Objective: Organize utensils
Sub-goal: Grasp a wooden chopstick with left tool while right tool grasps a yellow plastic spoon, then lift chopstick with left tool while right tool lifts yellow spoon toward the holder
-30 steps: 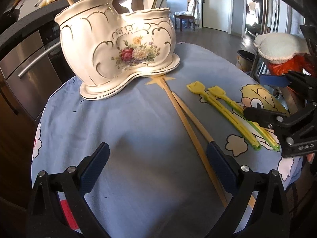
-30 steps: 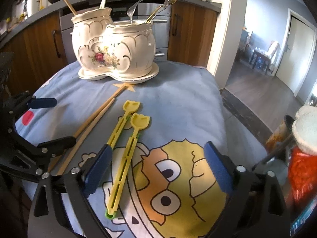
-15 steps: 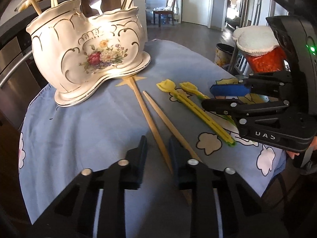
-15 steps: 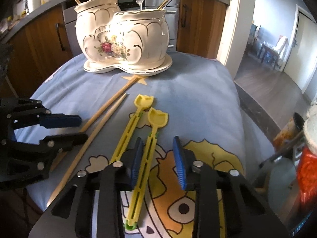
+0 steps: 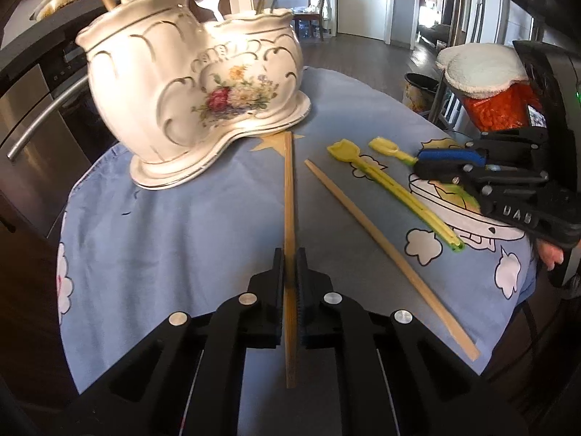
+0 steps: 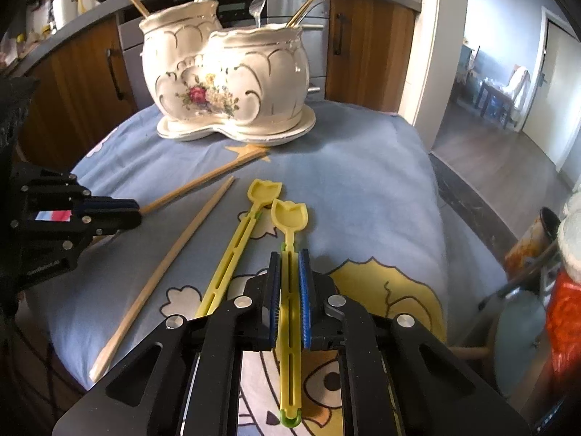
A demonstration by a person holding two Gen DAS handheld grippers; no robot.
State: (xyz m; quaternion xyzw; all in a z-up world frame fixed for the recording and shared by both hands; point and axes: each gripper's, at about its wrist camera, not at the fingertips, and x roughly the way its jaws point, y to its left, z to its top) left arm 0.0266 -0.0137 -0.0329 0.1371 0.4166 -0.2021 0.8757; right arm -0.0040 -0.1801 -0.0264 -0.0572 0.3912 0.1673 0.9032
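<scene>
Left wrist view: L claw (image 5: 289, 283) clamped on chopstick (image 5: 289, 196), axis toward holder (image 5: 196, 83). R claw (image 6: 289, 283) closing on yellow pick (image 6: 289, 254), axis likewise; holder ahead on bench.

Two black units angle downward side by side: the left hand-held gripper (image 5: 289, 276) is clamped tight on a wooden stick (image 5: 289, 196), while the right hand-held gripper (image 6: 289, 283), blue-padded, is closing around a yellow utensil (image 6: 288, 290).

Bright daylight from the right, glare on the white ceramic holder (image 5: 196, 83), fisheye bending, dark vignetted corners
</scene>
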